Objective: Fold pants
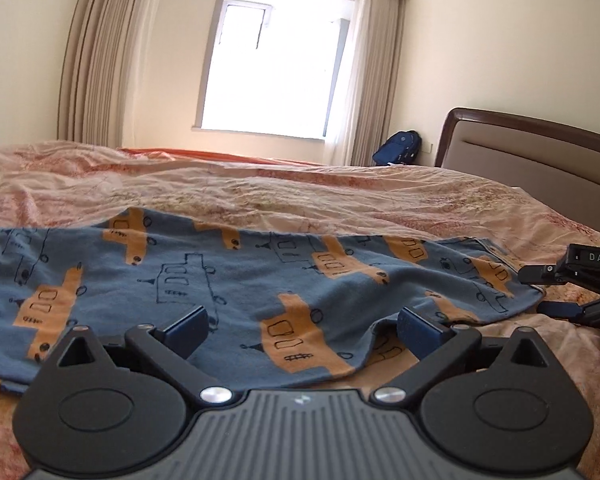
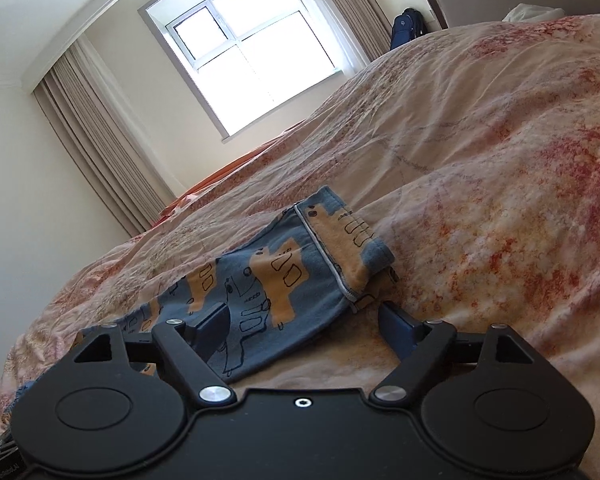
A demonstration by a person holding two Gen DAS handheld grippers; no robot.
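Observation:
Blue pants (image 1: 228, 280) with orange and outlined boat prints lie flat across the bed, spread left to right. My left gripper (image 1: 300, 328) is open, low at the pants' near edge, its fingers (image 1: 188, 332) wide apart over the cloth. My right gripper (image 2: 304, 320) is open at the pants' right end, where the waistband (image 2: 340, 240) with its pale seam lies; it also shows in the left wrist view (image 1: 564, 292) at the far right. The pants also show in the right wrist view (image 2: 260, 292). Neither gripper holds cloth.
The bed is covered with a wrinkled pink and orange floral quilt (image 1: 340, 196). A brown padded headboard (image 1: 540, 152) stands at the right. A blue backpack (image 1: 398, 146) leans by the wall under a bright window (image 1: 276, 60) with beige curtains.

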